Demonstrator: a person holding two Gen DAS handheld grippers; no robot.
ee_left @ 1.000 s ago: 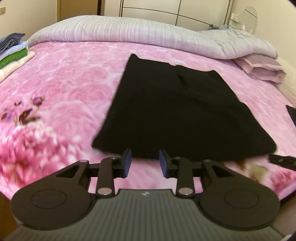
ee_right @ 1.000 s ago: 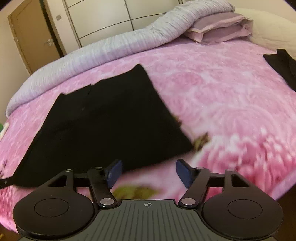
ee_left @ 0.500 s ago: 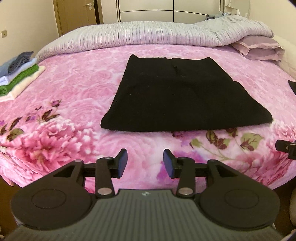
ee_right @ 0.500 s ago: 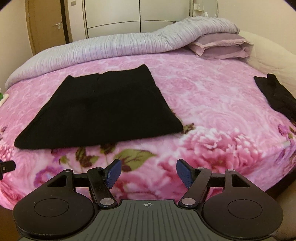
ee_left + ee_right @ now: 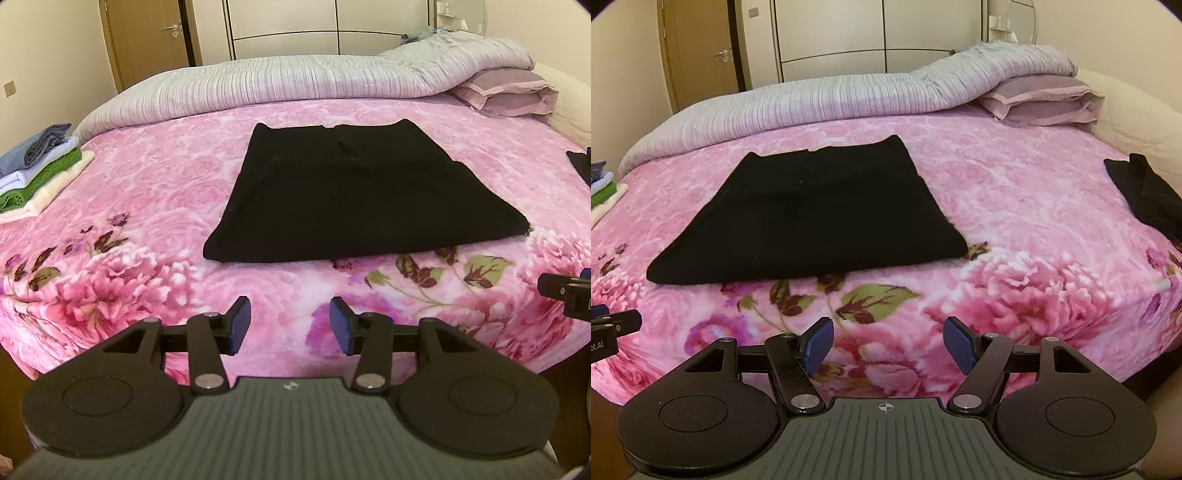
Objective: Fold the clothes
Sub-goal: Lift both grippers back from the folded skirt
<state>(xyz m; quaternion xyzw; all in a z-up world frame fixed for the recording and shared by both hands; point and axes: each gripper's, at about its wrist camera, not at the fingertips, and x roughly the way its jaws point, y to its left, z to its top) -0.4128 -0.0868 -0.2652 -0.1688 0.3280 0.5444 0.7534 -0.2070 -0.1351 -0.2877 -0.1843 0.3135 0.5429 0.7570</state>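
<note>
The black garment (image 5: 354, 192) lies folded flat in a neat, wide slab on the pink flowered bed (image 5: 147, 177), its near edge straight and its far edge showing a small notch at the middle. The left gripper (image 5: 290, 324) hangs short of that near edge, jaws opening with nothing but blanket between them, and the right gripper (image 5: 886, 345) sits wide open and empty, likewise apart from the cloth. Off to the left a stack of folded clothes (image 5: 35, 170) rests at the bed's edge, and another black piece (image 5: 1148, 194) lies far right.
</note>
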